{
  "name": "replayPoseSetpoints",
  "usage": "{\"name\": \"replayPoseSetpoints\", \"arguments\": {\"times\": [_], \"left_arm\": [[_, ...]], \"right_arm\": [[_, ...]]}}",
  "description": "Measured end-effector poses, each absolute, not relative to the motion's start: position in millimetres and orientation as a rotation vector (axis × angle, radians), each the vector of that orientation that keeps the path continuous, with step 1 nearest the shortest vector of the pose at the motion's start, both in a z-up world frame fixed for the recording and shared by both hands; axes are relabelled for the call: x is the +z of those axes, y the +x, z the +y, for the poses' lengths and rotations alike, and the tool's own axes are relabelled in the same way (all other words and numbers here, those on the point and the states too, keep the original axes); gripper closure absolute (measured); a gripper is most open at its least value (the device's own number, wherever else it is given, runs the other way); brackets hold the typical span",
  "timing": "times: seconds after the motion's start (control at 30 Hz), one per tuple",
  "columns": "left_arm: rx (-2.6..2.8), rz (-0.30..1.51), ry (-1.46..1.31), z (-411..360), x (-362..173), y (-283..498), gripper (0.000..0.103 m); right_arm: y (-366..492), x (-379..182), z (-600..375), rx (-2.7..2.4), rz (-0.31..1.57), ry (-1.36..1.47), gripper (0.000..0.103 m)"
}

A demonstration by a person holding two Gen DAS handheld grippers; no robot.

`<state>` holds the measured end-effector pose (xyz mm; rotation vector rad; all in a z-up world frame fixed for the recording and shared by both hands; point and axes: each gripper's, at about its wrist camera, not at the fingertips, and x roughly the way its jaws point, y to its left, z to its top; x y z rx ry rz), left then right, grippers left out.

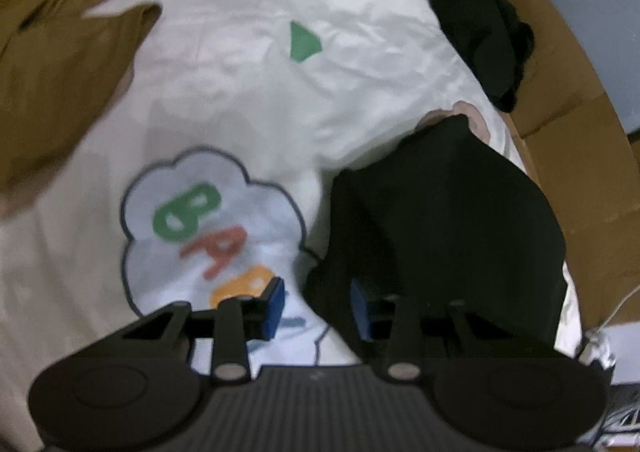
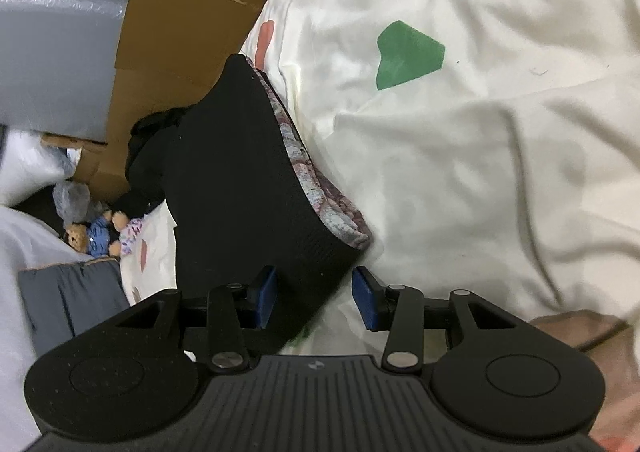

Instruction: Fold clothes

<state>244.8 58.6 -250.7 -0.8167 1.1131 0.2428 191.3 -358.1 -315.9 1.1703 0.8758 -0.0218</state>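
Black folded garment (image 2: 244,180) lies center-left on the white printed sheet (image 2: 460,156), its near corner between the right gripper (image 2: 316,298)'s parted, untouching pads. Left gripper (image 1: 318,306) hangs part-open at the garment's lower-left edge; brown clothing (image 1: 60,64) upper left.

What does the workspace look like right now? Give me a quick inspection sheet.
Surface: white printed bedsheet, wrinkled.
Job's things: folded black garment on a patterned one; brown garment spread out.
Clutter: black clothes heap; teddy bear; plastic bag.
Grippers: left gripper and right gripper open at the black garment's edge, not gripping.
Cables: white cord.
Surroundings: cardboard box.
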Motion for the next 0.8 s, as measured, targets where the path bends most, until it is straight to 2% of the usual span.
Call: {"name": "replayPoseSetpoints", "arguments": {"times": [0.1, 0.17, 0.2, 0.43, 0.47, 0.5, 0.6, 0.8], "left_arm": [[0.319, 1.077, -0.941, 56.0, -265.7, 231.0, 0.065], [0.353, 1.054, -1.006, 54.5, -273.7, 222.7, 0.065], [0.364, 1.043, -1.036, 53.4, -277.7, 219.3, 0.065], [0.368, 0.973, -1.136, 49.8, -294.2, 214.3, 0.065], [0.368, 0.963, -1.150, 50.3, -295.1, 214.8, 0.071], [0.367, 0.956, -1.161, 50.7, -296.3, 216.0, 0.084], [0.364, 0.963, -1.156, 50.1, -297.8, 221.8, 0.096], [0.375, 0.951, -1.074, 52.8, -288.5, 227.2, 0.100]], "right_arm": [[191.7, -320.2, -360.8, -0.035, 0.856, 1.205, 0.058], [190.9, -323.1, -362.8, -0.048, 0.842, 1.230, 0.066], [190.8, -326.1, -364.4, -0.061, 0.837, 1.252, 0.076], [194.7, -327.5, -366.5, -0.049, 0.834, 1.251, 0.088], [195.3, -327.3, -367.0, -0.046, 0.836, 1.245, 0.088], [197.5, -326.0, -367.8, -0.042, 0.842, 1.227, 0.089], [199.4, -323.2, -369.6, -0.044, 0.842, 1.201, 0.090], [202.2, -318.5, -372.8, -0.044, 0.857, 1.162, 0.090]]}}
